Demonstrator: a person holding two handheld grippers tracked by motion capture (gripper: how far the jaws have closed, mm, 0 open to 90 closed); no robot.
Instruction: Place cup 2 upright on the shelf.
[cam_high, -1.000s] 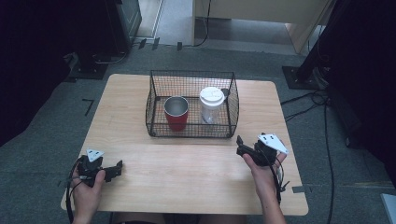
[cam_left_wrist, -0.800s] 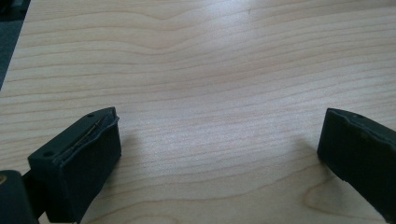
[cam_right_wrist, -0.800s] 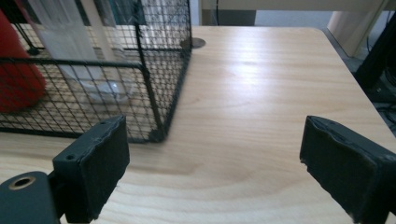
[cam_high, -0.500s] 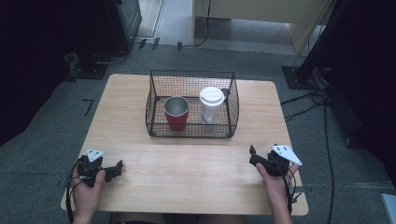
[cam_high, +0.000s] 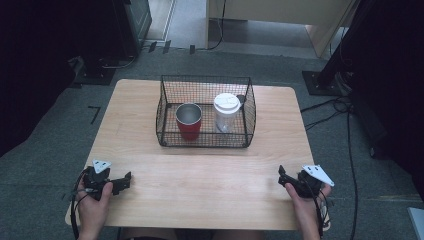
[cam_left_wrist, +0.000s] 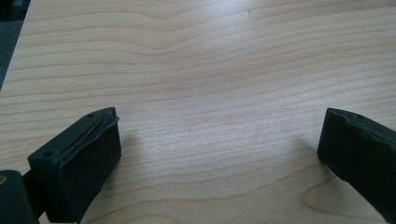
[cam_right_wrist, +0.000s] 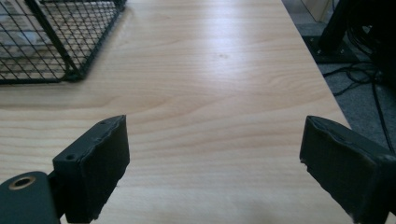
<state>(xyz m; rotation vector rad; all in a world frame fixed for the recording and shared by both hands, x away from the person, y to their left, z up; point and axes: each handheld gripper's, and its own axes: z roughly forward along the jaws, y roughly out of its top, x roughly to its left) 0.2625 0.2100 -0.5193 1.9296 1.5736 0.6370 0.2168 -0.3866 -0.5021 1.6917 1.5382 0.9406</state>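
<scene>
Both grippers sit at the near edge of the wooden table (cam_high: 200, 180), and I see each held low in a hand. Left gripper (cam_high: 123, 180) rests at the near left corner with its jaws spread wide and nothing between them; in the left gripper view (cam_left_wrist: 219, 154) I see bare wood grain in the gap. Right gripper (cam_high: 281, 176) rests at the near right corner, also with its jaws spread wide and holding nothing; its own view (cam_right_wrist: 215, 168) shows bare tabletop between the jaws.

Farther back, near the middle of the table toward the far edge, stands a black wire basket (cam_high: 167, 100). It lies well apart from both grippers, ahead of them and between their two positions. In the right gripper view the basket (cam_right_wrist: 70, 60) shows its corner at the upper left, ahead and to the left of the jaws.

Inside the basket I see two upright things side by side: a red cup (cam_high: 188, 121) with a metal-looking inside on the left, and a clear jar (cam_high: 226, 113) with a white lid on the right. They stand close together; I cannot tell whether they touch.
</scene>
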